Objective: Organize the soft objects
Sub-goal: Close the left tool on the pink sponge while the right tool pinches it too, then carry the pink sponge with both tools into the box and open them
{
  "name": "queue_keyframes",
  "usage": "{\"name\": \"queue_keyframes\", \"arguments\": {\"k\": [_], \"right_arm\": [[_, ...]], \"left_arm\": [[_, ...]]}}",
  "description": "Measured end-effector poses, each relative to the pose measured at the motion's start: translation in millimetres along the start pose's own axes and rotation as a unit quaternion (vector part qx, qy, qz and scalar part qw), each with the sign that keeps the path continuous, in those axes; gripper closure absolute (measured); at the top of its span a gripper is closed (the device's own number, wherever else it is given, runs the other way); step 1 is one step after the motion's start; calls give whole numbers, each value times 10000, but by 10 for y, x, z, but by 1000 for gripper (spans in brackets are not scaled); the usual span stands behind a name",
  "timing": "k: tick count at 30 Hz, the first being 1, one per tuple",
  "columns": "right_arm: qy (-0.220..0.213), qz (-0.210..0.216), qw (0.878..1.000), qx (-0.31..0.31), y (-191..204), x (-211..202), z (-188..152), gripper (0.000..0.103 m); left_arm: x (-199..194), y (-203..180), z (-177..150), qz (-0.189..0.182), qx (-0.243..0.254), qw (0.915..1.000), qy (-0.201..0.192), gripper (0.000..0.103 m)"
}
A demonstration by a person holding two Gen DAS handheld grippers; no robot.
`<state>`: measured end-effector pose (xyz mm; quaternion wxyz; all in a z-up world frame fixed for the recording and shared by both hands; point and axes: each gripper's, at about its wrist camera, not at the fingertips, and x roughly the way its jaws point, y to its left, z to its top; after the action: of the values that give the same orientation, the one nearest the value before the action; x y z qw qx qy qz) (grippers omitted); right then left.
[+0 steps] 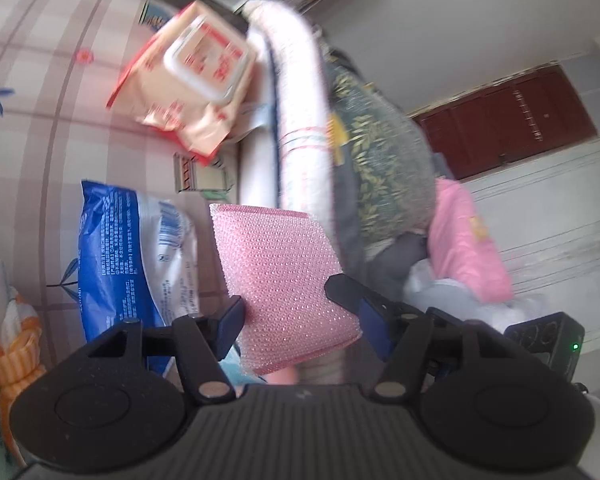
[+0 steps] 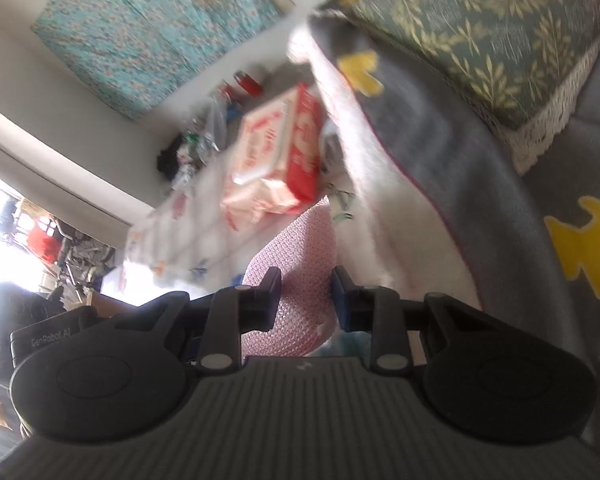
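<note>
- The red-and-cream pack of wet wipes [image 1: 188,80] was smeared by motion blur, its print unreadable, and the clutter behind it in the right wrist view could not be made out.
- The blue-and-white plastic tissue pack [image 1: 132,256] lay partly hidden behind the left gripper [image 1: 288,300], whose fingers stood apart around the pink dotted sponge pad [image 1: 284,280]; whether they pressed it I could not tell.
- The right gripper [image 2: 306,292] was clamped on the same pink pad, bending it.
- All lay on a pink checked bedsheet [image 1: 40,120], free towards its left.
- A rolled white quilt [image 1: 300,120], a green leaf-print pillow [image 2: 492,32] and a grey blanket with yellow shapes [image 2: 520,208] crowded the right side.
</note>
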<state>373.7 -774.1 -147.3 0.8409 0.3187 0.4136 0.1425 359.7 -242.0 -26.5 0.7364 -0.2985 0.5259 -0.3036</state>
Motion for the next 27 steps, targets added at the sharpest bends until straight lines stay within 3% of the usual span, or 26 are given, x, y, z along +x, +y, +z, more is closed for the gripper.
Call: {"name": "queue_keyframes", "arguments": {"k": [6,11,15,21,27], "right_arm": [[-258,401,9987,-173,445,-384,-172,77],[-263,948,9944,-396,1034,-401,-377,77],[-73,1398,9882,-624,1612,-219,-524,76],[513,1942,9712,-1278,2733,320,-841,75],[1383,2241,9523,-1544,3693,1119,-1218,75]], "left_arm": [[-620,-132,-137,-162,328,9985,-406,39],[-1320,-66,-239,75,553,9945,-884,39],[-1974,168,-286,326,452,9888,-1387,39],[-2970,664,-384,1088,296,9686,-2217,39],[-3774,1346,-394,1743,-256,9453,-2745,39]]}}
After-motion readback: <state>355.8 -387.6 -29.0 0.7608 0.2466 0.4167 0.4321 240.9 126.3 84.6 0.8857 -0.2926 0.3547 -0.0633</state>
